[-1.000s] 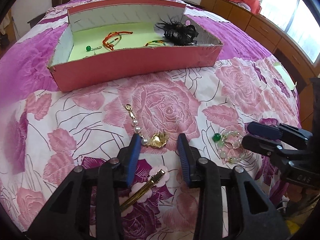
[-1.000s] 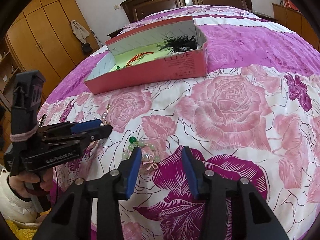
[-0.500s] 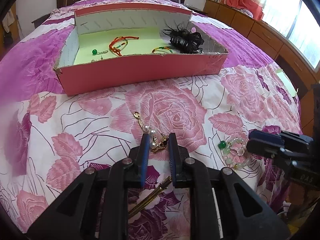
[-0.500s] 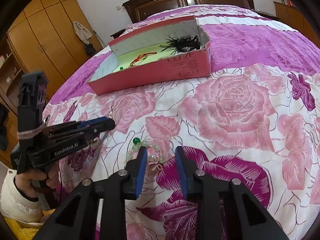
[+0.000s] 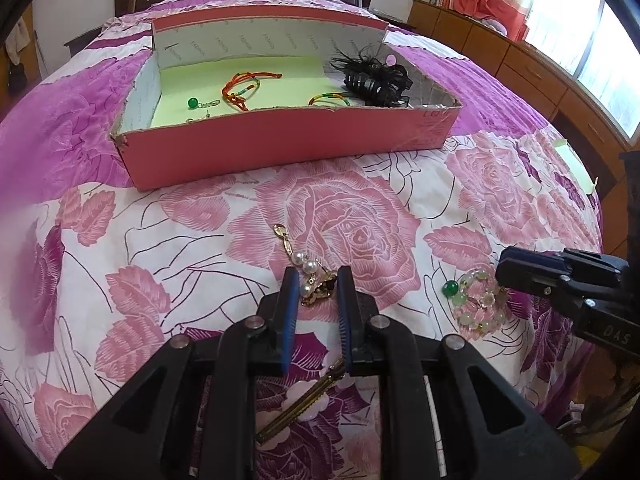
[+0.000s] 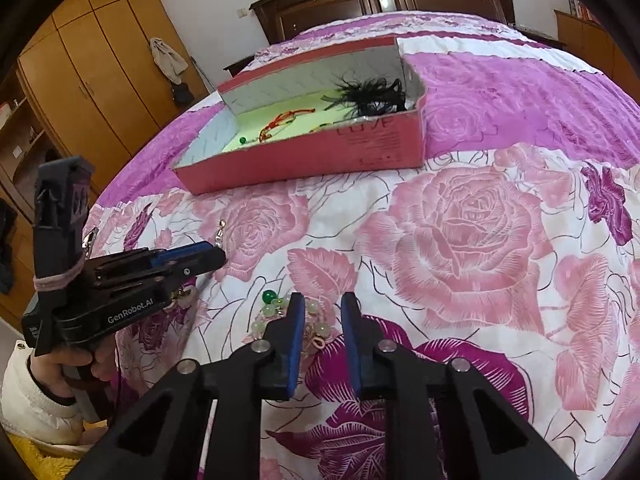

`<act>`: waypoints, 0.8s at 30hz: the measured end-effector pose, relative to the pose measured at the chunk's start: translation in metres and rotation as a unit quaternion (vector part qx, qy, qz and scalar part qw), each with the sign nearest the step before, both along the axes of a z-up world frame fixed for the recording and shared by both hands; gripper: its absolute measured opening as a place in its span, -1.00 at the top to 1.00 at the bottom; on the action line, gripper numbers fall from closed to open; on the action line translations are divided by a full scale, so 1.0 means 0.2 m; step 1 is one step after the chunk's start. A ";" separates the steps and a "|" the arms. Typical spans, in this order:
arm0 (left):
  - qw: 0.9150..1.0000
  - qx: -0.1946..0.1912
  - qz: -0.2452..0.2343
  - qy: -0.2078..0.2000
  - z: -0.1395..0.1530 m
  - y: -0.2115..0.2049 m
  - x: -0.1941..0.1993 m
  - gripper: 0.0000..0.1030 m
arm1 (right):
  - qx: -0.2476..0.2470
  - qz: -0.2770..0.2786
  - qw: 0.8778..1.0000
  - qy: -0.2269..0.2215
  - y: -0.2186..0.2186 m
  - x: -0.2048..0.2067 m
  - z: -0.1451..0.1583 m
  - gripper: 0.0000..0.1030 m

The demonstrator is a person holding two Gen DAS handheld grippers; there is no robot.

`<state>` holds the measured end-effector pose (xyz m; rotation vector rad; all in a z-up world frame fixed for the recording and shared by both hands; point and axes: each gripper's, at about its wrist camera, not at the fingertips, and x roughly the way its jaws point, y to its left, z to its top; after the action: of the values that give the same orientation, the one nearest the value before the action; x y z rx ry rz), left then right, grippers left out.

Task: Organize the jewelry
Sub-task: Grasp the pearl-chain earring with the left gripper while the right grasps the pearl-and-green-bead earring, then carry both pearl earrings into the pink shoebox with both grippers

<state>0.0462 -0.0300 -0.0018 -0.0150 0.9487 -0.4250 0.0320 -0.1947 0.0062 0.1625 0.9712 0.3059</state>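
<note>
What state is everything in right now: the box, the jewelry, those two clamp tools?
Pink cardboard box: lidless, holds jewelry.
Gold-and-pearl charm: on bedspread, between left gripper fingers.
Pale green bead bracelet: on bedspread, between right gripper fingers.
Gold hair clip: lying under left gripper.
Black feathered claw clip: inside box.

Left gripper [image 5: 317, 280] and right gripper [image 6: 323, 305] both low, fingers narrowly parted

You can read "GenRobot.AI" on the left gripper [image 6: 208, 258]; "DAS" on the right gripper [image 5: 505, 272]; repeated "FASHION" inside the box [image 5: 280, 142].
</note>
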 end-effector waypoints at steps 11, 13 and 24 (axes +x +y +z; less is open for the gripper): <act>1.000 -0.010 0.000 -0.012 0.02 0.01 -0.02 0.79 | -0.029 0.031 0.999 0.011 0.10 0.01 -0.07 0.75; 1.000 -0.013 0.001 -0.015 0.03 0.02 -0.02 0.79 | -0.024 0.030 0.999 0.004 0.09 -0.01 -0.06 0.78; 0.998 -0.044 0.009 -0.052 0.16 0.06 -0.06 0.79 | -0.030 0.020 0.995 -0.091 0.09 -0.09 0.15 0.81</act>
<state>0.0350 -0.0177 0.0301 -0.0802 0.8275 -0.4464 0.0131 -0.1769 0.0363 0.0594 0.8018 0.3233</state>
